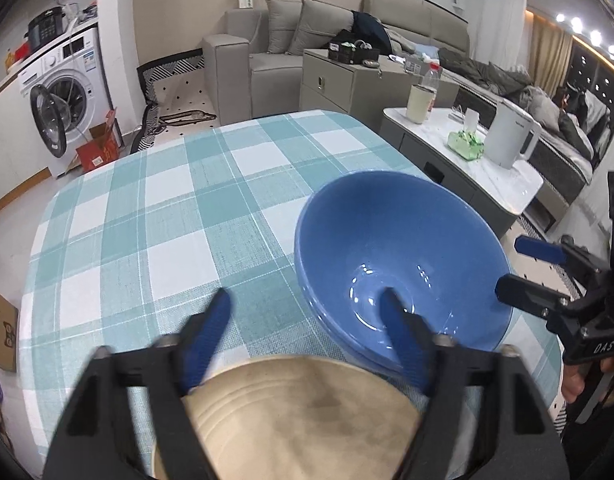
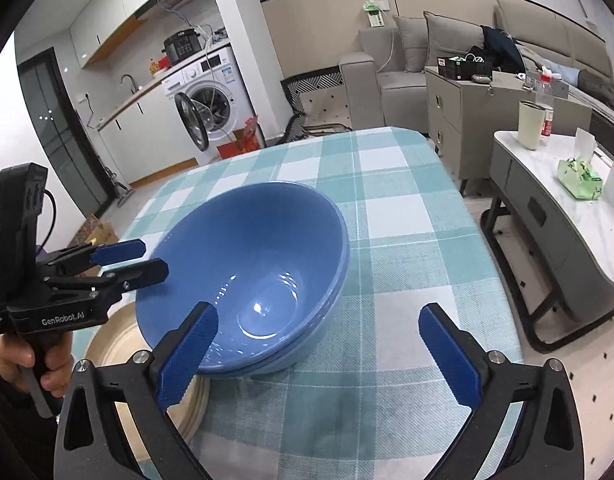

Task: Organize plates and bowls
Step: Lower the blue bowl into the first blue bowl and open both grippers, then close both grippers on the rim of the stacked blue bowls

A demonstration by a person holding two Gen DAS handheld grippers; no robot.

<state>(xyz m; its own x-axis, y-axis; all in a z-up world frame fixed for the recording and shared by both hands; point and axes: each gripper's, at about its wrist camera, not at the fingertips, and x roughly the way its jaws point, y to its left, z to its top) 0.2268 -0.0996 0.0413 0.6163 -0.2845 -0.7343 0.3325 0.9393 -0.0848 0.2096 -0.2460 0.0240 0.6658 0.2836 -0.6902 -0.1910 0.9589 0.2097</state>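
Observation:
Two blue bowls (image 1: 403,248) (image 2: 247,256) sit nested on the checked table (image 1: 167,220) (image 2: 407,220). A beige plate (image 1: 299,412) (image 2: 115,344) lies just in front of them, at the near edge. My left gripper (image 1: 307,312) (image 2: 151,258) is open and straddles the bowls' near left rim, one finger over the inside, the other over the cloth. My right gripper (image 2: 319,316) (image 1: 513,268) is wide open at the near right rim, its left finger over the bowl's edge. Neither gripper's pads press on anything.
A low marble side table (image 1: 507,176) (image 2: 587,220) stands to the right with a white kettle (image 1: 511,140), a cup, a bottle and a green pack. Sofa, cabinet and washing machine (image 1: 67,92) lie beyond the far edge. A hand (image 2: 47,360) grips the left tool.

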